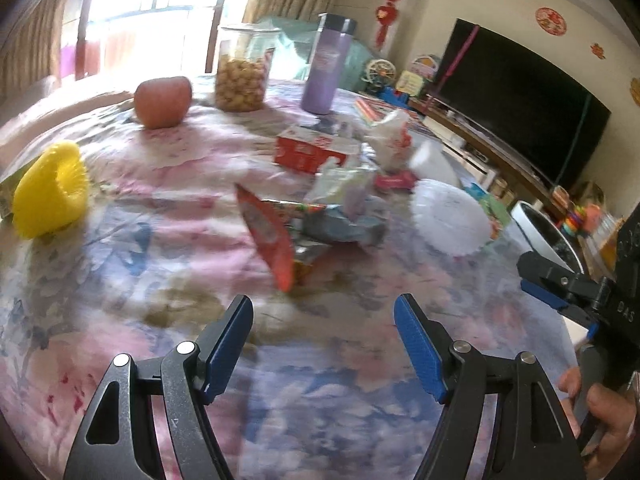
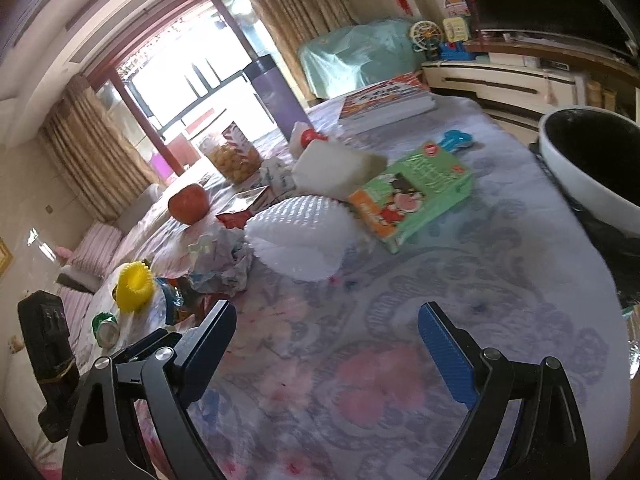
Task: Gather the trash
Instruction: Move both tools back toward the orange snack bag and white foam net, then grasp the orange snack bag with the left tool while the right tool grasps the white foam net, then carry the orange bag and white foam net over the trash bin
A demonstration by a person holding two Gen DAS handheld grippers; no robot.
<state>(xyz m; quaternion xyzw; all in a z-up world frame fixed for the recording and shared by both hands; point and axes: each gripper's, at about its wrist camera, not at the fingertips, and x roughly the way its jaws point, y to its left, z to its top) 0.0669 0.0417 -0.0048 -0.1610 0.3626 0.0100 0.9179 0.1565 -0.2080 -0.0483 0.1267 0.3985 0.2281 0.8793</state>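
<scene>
the white bin (image 2: 592, 184) is cut off; its inside looks perhaps empty.

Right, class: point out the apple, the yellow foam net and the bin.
apple (image 1: 162, 101): left wrist view, middle of its front.
yellow foam net (image 1: 52, 190): left wrist view, its outer wall.
bin (image 2: 580, 180): right wrist view, its white outer wall.

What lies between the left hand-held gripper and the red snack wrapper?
Only bare floral tablecloth: the left wrist view shows nothing between the open left hand-held gripper and the red snack wrapper.
</scene>
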